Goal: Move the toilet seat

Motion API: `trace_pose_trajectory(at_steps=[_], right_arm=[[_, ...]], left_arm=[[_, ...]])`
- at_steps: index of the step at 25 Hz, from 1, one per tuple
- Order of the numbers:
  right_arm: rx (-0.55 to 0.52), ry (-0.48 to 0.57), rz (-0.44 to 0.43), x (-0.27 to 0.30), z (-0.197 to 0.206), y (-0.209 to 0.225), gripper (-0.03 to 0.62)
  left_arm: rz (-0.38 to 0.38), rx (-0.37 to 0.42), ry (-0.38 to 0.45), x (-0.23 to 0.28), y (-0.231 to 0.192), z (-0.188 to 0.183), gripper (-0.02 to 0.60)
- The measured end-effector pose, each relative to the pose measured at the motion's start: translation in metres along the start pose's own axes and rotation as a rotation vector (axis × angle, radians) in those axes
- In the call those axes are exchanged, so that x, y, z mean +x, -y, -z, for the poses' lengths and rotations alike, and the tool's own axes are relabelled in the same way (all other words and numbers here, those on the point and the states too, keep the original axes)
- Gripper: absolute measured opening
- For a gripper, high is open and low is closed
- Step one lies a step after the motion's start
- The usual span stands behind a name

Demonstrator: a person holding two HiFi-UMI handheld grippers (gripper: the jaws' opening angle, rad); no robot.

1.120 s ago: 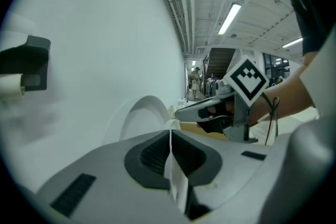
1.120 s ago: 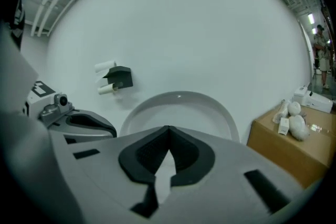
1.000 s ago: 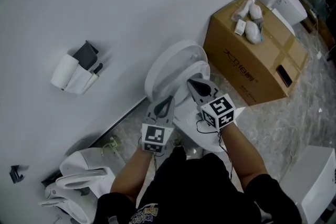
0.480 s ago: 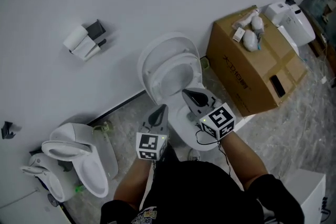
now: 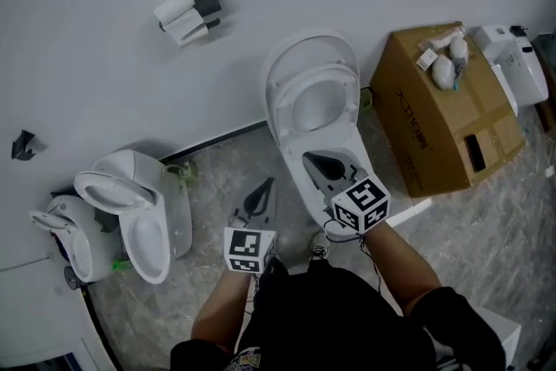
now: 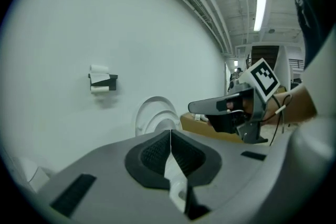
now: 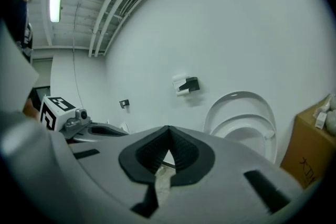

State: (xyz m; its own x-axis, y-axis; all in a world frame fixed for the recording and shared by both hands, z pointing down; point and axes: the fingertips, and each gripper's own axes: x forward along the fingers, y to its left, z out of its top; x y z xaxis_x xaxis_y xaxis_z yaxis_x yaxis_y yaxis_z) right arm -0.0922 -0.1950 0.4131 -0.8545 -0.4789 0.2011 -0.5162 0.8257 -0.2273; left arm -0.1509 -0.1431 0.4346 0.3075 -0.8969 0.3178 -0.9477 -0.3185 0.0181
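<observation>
The white toilet (image 5: 334, 178) stands against the wall. Its seat ring (image 5: 314, 93) is raised upright and leans on the lid (image 5: 304, 48) behind it. My left gripper (image 5: 263, 187) is shut and empty, over the floor to the left of the bowl. Over the bowl's front hangs my right gripper (image 5: 313, 157), also shut with nothing in it. Neither touches the seat. In the left gripper view my shut left gripper (image 6: 170, 131) points at the raised seat (image 6: 154, 116). In the right gripper view the seat (image 7: 245, 124) stands to the right of my shut right gripper (image 7: 168, 128).
A cardboard box (image 5: 443, 113) with small white items on top stands right of the toilet, with a white appliance (image 5: 517, 61) beyond it. Two other toilets (image 5: 139, 213) sit on the floor at the left. A paper roll holder (image 5: 187, 13) hangs on the wall.
Both grippers have drawn back from the raised seat toward the person, and the head view has swung. The seat and lid stay upright against the wall.
</observation>
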Motion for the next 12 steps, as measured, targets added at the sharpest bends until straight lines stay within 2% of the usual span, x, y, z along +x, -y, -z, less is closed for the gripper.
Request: trace_pose_trajectory(at_steps=[5,9,12], right_arm=[[0.053,-0.016,-0.028,0.015,0.014,-0.041,0.005],[0.027,-0.032,-0.002,0.021,0.023,-0.065,0.005],[0.034,-0.027,0.031,0.020,0.024,-0.086,0.005]], left_arm=[[-0.052,-0.034,-0.003,-0.045,-0.021,0.015,0.007],[-0.040,-0.039,0.011,-0.070,-0.029,0.032,0.008],[-0.016,-0.009,0.036,-0.091,-0.038,0.030,0.008]])
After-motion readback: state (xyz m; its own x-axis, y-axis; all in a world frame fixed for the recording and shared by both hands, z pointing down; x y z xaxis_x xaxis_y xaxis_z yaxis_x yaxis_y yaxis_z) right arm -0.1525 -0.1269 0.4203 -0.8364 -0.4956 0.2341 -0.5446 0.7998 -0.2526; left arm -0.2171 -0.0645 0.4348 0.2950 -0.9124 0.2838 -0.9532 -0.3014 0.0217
